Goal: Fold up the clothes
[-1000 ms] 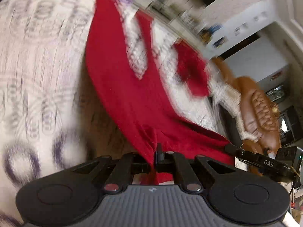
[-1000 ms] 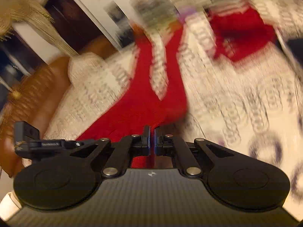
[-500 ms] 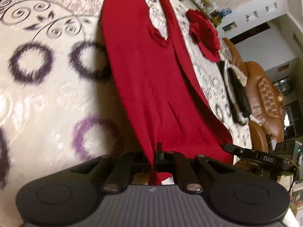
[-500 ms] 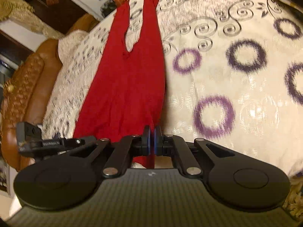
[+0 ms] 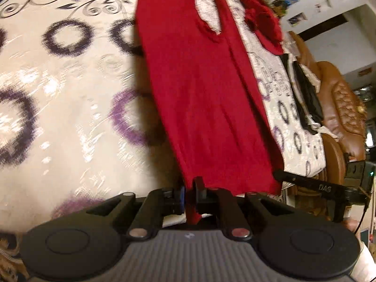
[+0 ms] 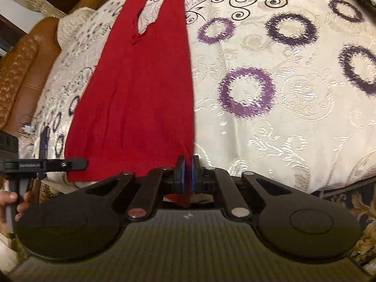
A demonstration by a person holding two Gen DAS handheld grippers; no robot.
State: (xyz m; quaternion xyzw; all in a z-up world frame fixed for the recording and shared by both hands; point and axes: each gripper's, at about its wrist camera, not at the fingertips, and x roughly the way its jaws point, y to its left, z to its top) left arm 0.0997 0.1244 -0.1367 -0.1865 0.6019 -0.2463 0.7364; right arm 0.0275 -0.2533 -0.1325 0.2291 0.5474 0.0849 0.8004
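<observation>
You had the red garment (image 5: 206,98) stretched lengthwise over the patterned bedspread (image 6: 270,75), its hem at the near edge, so it lay flat for folding. Your left gripper (image 5: 189,196) and right gripper (image 6: 187,175) each had a hem corner between the pads, jaws beginning to part, likely to release it. Another red garment (image 5: 263,23) sat bunched near the far edge.
</observation>
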